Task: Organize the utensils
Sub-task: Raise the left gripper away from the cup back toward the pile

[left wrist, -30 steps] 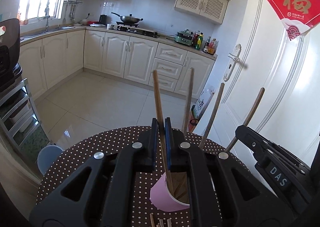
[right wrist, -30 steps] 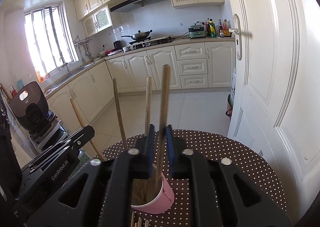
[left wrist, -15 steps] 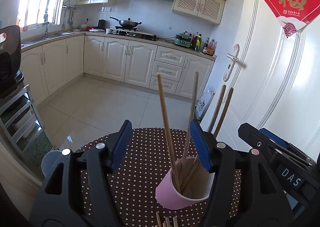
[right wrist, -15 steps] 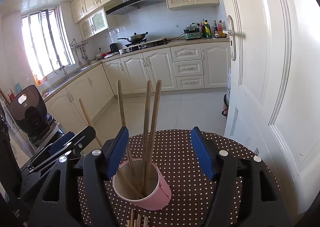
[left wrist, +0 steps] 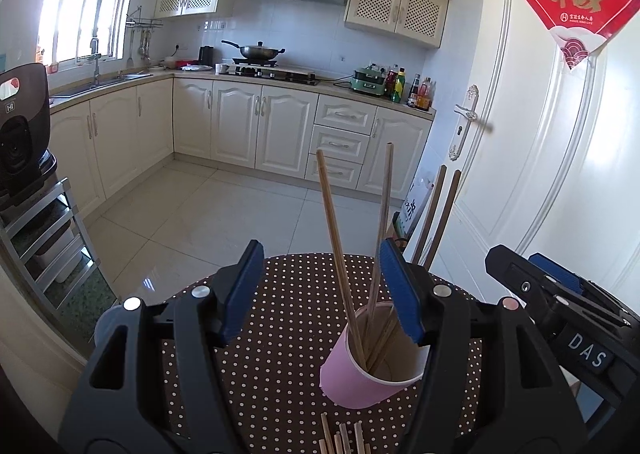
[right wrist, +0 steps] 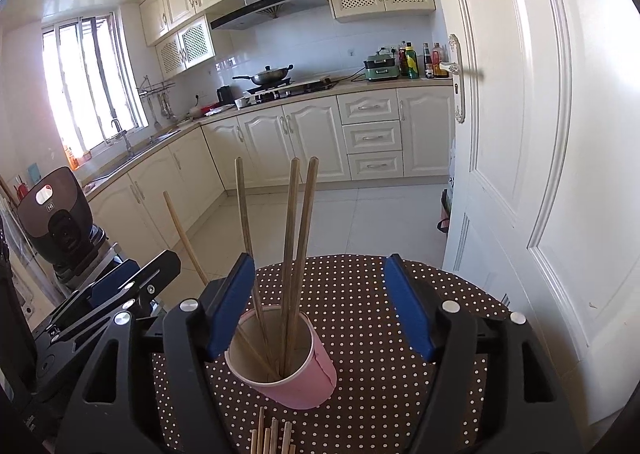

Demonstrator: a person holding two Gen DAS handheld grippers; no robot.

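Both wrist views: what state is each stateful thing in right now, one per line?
Pink cup: upright on the dotted table, holding four chopsticks.
Loose chopsticks: lying on the table in front of the cup.
Left tool: open, holding nothing.
Right tool: jaws opening, nothing gripped.
Door: closed.

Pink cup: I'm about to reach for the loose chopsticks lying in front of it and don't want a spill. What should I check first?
1. Pink cup upright on the dotted table: ok.
2. Four chopsticks standing inside the cup: ok.
3. Left tool open, pads pressing on nothing: ok.
4. Right tool jaws opening, no chopstick gripped between them: ok.
5. Left tool's finger clear of the cup rim: cannot tell.
6. Loose chopsticks fully in view for a grasp: not ok, only their tips show.
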